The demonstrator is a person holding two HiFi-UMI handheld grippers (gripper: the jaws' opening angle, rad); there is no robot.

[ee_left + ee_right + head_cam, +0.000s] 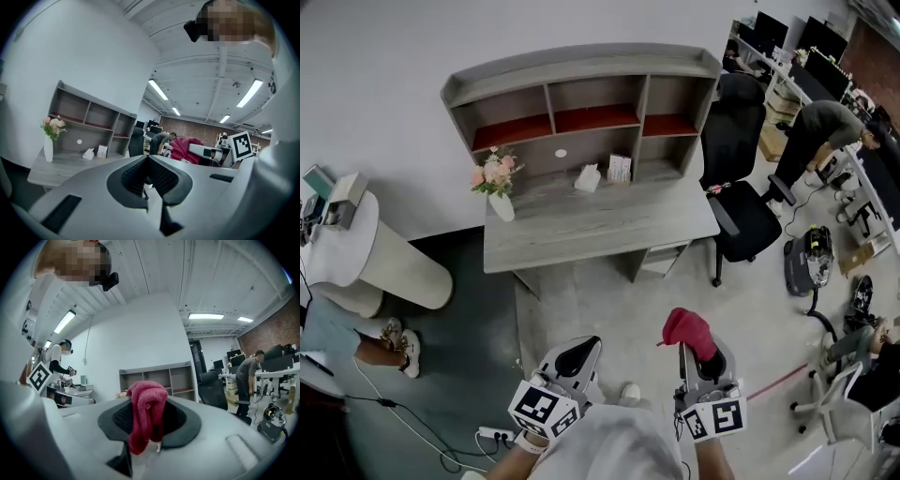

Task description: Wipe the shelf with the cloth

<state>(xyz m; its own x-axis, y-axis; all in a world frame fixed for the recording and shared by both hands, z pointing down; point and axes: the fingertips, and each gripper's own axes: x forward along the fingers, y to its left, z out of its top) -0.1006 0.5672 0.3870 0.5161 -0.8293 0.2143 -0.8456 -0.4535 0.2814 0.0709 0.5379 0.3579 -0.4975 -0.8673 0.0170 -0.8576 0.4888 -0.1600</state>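
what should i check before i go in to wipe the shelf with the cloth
1. Cloth held: ok. The red cloth is clamped in the right gripper.
2. Left gripper free: ok. Jaws together, nothing between them.
3. Within reach of the shelf: not ok. Both grippers are over the floor, short of the desk.
4. Upper compartments clear: ok. All three look empty.
5. Desk top under the shelf clear: not ok. A flower vase, a tissue and a small box stand there.
6. Cloth damp or clean: cannot tell.
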